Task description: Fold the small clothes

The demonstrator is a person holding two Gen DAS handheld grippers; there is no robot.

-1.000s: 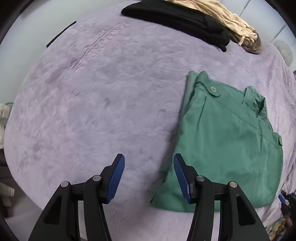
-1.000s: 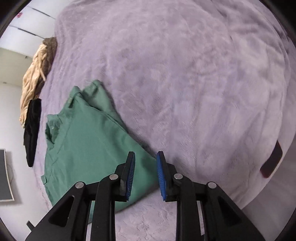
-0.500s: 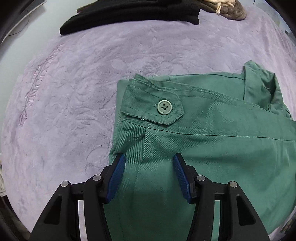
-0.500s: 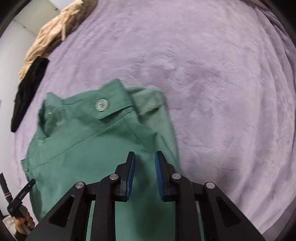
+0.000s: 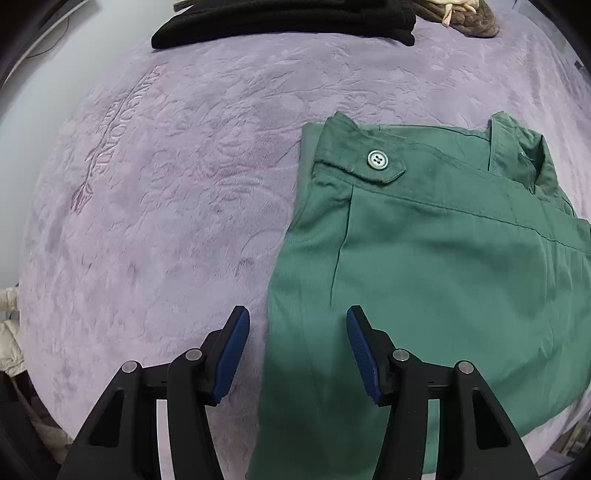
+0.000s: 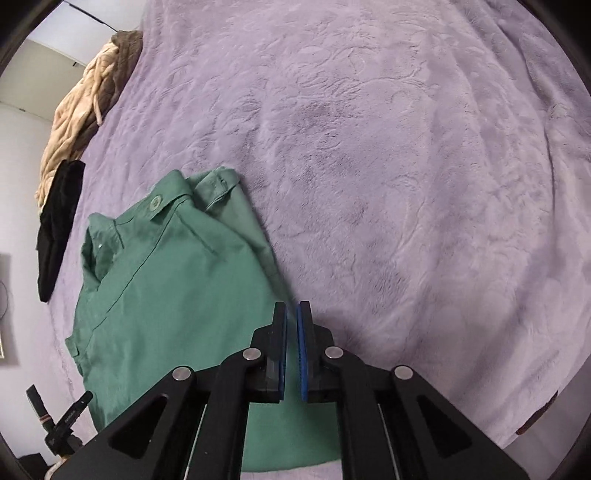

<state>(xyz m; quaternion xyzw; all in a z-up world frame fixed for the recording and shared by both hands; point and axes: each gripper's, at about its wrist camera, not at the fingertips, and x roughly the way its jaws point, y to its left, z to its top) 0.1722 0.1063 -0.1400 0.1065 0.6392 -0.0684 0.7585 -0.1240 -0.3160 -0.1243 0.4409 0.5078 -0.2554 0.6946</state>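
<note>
Folded green shorts (image 5: pixel 424 258) with a buttoned waistband tab lie flat on the purple blanket (image 5: pixel 166 203). My left gripper (image 5: pixel 297 350) is open, its fingers astride the shorts' left folded edge, low over the cloth. In the right wrist view the shorts (image 6: pixel 166 288) lie left of center. My right gripper (image 6: pixel 291 347) is nearly shut over their right edge, with a thin gap between the pads; whether cloth is pinched I cannot tell.
A black garment (image 5: pixel 280 18) and a beige and brown knit pile (image 5: pixel 465 14) lie at the blanket's far edge. They also show at the left of the right wrist view, black (image 6: pixel 59 221) and beige (image 6: pixel 81 107). A dark object (image 6: pixel 535 417) sits at the blanket's right edge.
Both grippers pulled back from the waistband toward the near part of the shorts. The left one shifted to the left folded edge. The right jaws narrowed to a thin gap.
</note>
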